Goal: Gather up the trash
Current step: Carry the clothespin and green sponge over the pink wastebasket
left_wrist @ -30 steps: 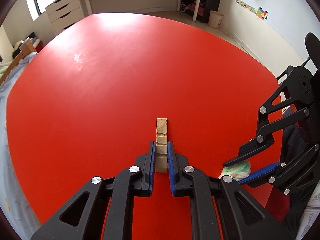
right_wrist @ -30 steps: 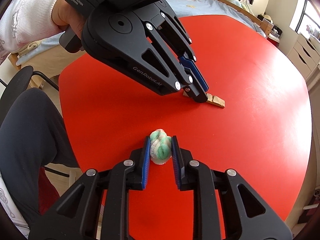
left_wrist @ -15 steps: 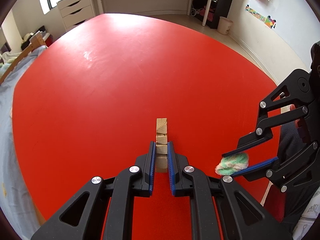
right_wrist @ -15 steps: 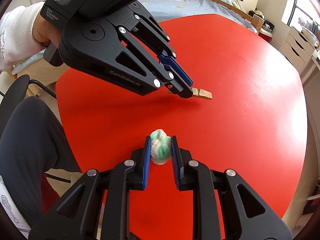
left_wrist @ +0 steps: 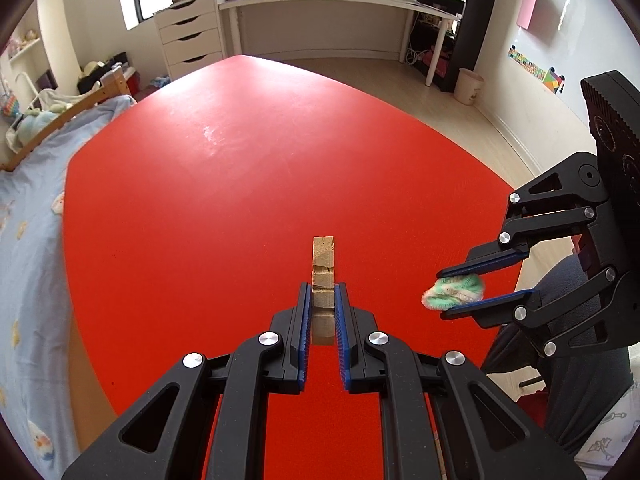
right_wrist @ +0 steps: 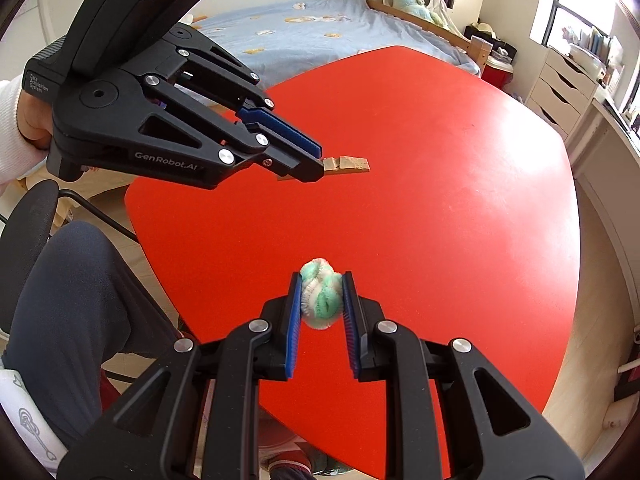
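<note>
My left gripper (left_wrist: 323, 296) is shut on a tan wooden strip (left_wrist: 323, 264) that sticks out past its blue pads, held in the air above the red table (left_wrist: 224, 184). In the right wrist view the same left gripper (right_wrist: 318, 162) shows at upper left with the wooden strip (right_wrist: 350, 163) poking out to the right. My right gripper (right_wrist: 321, 286) is shut on a green and white fluffy ball (right_wrist: 322, 300), also lifted off the table. That ball (left_wrist: 454, 292) and the right gripper (left_wrist: 442, 290) appear at the right edge of the left wrist view.
The red table (right_wrist: 440, 208) is bare under both grippers. A person's dark trouser leg (right_wrist: 68, 288) and a black chair (right_wrist: 28, 216) sit at the near left. A bed (right_wrist: 320, 28) lies beyond the table; a small waste bin (left_wrist: 468, 86) stands on the floor by the far desk.
Both grippers have risen off the table with their objects; the strip and the ball now hang clear of the surface and more of the room shows.
</note>
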Demonstrator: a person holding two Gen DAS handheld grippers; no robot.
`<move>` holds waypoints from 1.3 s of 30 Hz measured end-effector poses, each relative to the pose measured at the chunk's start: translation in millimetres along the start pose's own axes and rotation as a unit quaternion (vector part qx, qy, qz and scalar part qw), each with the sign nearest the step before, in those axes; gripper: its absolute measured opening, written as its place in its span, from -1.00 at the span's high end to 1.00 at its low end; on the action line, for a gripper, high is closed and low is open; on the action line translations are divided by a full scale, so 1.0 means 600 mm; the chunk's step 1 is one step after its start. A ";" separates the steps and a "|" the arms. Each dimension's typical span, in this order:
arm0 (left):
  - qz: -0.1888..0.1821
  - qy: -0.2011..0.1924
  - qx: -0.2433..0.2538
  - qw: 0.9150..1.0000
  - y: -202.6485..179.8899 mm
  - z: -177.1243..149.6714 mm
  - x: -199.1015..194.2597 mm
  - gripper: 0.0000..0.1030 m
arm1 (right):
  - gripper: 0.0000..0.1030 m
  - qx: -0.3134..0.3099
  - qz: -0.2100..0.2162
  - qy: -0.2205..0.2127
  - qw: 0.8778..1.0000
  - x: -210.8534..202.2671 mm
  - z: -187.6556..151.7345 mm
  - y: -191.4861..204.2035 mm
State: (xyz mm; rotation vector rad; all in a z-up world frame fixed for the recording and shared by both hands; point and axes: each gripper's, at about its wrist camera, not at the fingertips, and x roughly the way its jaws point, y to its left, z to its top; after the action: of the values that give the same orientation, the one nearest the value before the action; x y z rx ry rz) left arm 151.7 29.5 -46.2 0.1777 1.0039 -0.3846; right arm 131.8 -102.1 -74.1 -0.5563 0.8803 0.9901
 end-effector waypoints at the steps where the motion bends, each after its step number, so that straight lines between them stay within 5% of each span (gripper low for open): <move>1: 0.002 -0.004 -0.005 1.000 -0.003 -0.003 -0.009 0.77 | 0.63 0.003 -0.002 -0.002 1.000 -0.007 -0.001 0.000; 18: 0.040 -0.057 -0.068 0.995 -0.069 -0.069 -0.118 0.77 | 0.63 0.061 -0.025 -0.055 0.996 -0.128 -0.052 0.031; 39: 0.013 -0.068 -0.108 0.992 -0.151 -0.167 -0.153 0.77 | 0.63 0.108 -0.017 -0.080 0.991 -0.192 -0.143 0.091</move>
State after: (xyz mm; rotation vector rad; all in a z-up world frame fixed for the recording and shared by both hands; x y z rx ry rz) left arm -6.7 -0.7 -18.8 -0.0317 0.9005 -0.2586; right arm 21.0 -196.3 -25.5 -0.3014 0.8194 0.8826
